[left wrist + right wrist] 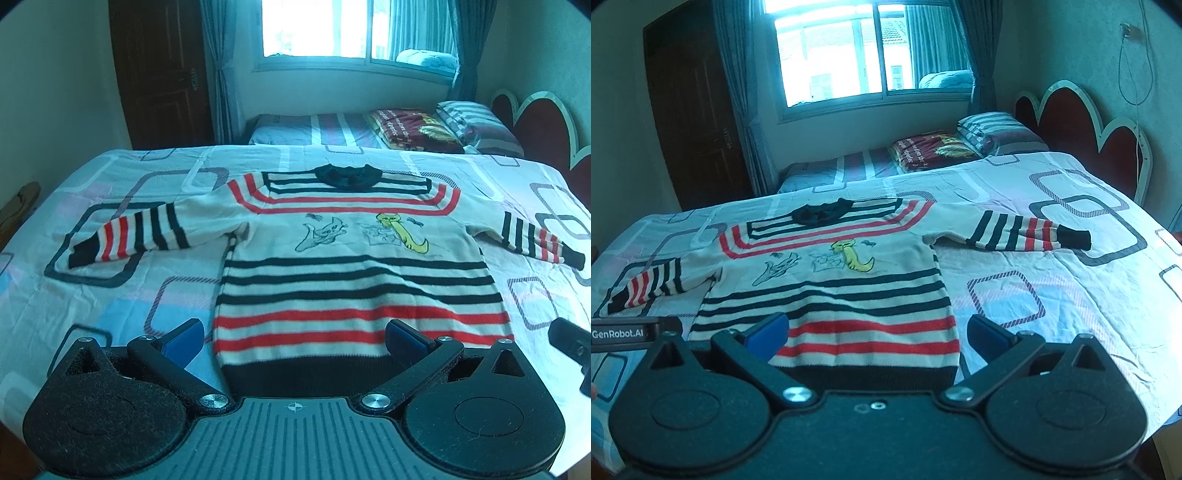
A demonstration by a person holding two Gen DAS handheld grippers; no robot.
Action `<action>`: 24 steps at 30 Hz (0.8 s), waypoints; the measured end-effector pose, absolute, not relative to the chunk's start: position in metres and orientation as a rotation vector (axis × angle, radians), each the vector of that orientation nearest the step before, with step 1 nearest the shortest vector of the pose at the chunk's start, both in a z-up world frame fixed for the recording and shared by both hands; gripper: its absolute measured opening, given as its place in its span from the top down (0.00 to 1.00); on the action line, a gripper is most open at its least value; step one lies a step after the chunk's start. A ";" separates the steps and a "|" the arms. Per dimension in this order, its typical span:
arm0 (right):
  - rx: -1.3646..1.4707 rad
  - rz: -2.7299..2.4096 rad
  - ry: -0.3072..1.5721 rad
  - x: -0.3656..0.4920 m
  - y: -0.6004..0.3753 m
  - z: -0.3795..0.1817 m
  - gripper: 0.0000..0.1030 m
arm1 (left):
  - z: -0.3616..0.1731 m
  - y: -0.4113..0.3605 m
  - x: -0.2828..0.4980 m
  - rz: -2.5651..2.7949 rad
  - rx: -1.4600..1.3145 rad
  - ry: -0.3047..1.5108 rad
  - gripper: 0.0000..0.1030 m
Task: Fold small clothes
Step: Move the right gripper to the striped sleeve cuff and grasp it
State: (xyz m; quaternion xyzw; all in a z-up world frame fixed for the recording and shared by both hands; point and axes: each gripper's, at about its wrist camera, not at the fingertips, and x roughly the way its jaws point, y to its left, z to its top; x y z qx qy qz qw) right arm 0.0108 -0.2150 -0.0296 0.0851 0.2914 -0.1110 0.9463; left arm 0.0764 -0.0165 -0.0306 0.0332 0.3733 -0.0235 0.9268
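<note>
Lying face up and spread flat on the bed (110,295), the striped sweater (354,288) has both sleeves stretched out to the sides and its dark collar (345,176) pointing toward the window (321,27), an arrangement that suits a fold starting from the hem. The left gripper (295,339) hovers at the near edge of the garment with its jaws wide apart and holding nothing; one blue pad (184,341) sits off the sweater's left side over the sheet, the other over the red-striped lower body, so the hem's left corner lies between them. The right gripper (875,336) mirrors this at the opposite corner, jaws likewise spread and empty, straddling the hem's right edge. Whether either pad touches the knit cannot be told. This paired placement looks like a setup for pinching both bottom corners at once, which would keep the hem level as it is carried up. The left sleeve (129,236) and right sleeve (1030,234) lie untucked, so folding seems not yet begun. A second bed with pillows (993,129) stands beyond
</note>
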 end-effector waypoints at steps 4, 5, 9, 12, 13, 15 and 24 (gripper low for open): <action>0.202 -0.262 0.601 0.032 -0.234 -0.037 0.01 | -0.038 -0.027 0.104 -0.059 0.062 0.786 0.00; 0.212 -0.272 0.602 0.037 -0.240 -0.039 0.01 | -0.041 -0.030 0.111 -0.060 0.061 0.793 0.00; 0.276 -0.321 0.607 0.058 -0.270 -0.047 0.03 | -0.051 -0.046 0.139 -0.064 0.071 0.808 0.00; 0.306 -0.349 0.625 0.076 -0.290 -0.055 0.07 | -0.058 -0.060 0.162 -0.074 0.070 0.822 0.00; 0.305 -0.358 0.629 0.081 -0.295 -0.057 0.08 | -0.061 -0.064 0.169 -0.079 0.064 0.826 0.00; 0.296 -0.381 0.638 0.094 -0.304 -0.062 0.10 | -0.065 -0.073 0.184 -0.086 0.049 0.833 0.00; 0.335 -0.435 0.710 0.149 -0.357 -0.088 0.21 | -0.090 -0.111 0.252 -0.071 0.065 0.875 0.00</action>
